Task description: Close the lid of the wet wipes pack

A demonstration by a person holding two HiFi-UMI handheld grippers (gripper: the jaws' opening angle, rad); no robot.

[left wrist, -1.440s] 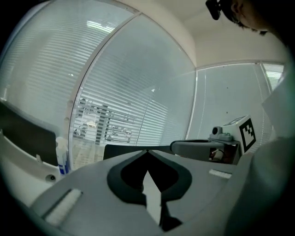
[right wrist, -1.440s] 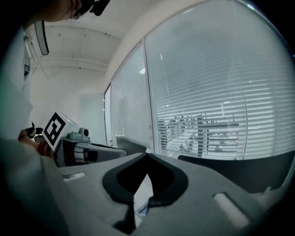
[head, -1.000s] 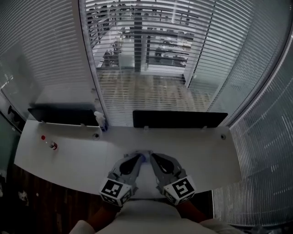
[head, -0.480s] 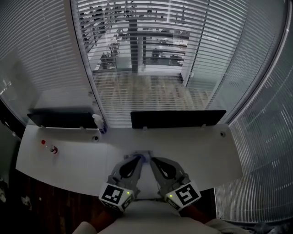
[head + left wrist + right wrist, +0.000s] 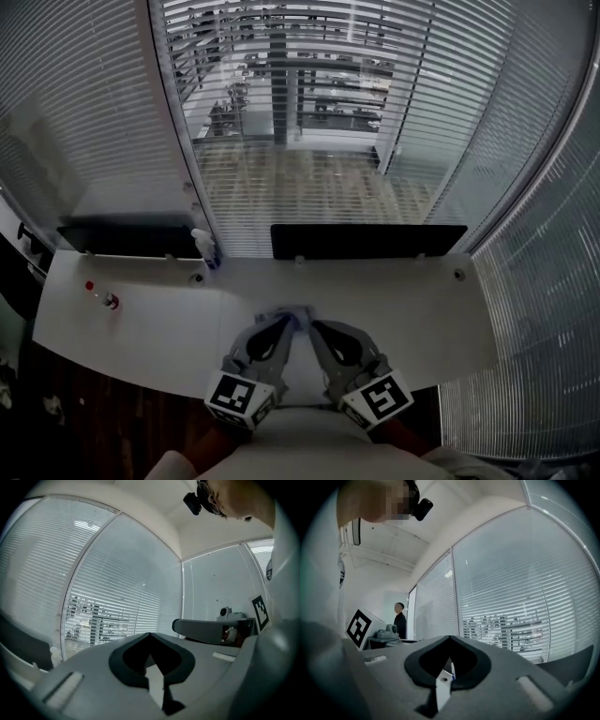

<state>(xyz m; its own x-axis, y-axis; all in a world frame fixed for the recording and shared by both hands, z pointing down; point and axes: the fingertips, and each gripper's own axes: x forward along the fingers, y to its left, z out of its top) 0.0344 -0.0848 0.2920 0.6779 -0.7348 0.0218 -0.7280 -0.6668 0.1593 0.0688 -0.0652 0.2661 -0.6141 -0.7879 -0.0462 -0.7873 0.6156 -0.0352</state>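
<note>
We see daylight coming through the slatted blinds (image 5: 309, 112), brightest at the middle of the head view, while the white surface (image 5: 422, 319) lies in a dim grey cast and the floor (image 5: 94, 412) is nearly black. Every view bulges, bending the slats at the edges. Both gripper views end in a dark round vignette, and the left hand-held gripper (image 5: 150, 634) and right hand-held gripper (image 5: 450, 637) look soft up close.

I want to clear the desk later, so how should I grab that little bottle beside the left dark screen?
Probably grip the bottle round its body, below the white top, jaws level, coming from the near side of the desk. It stands upright, the dark screen close on its left and blinds behind, so the front is open.
</note>
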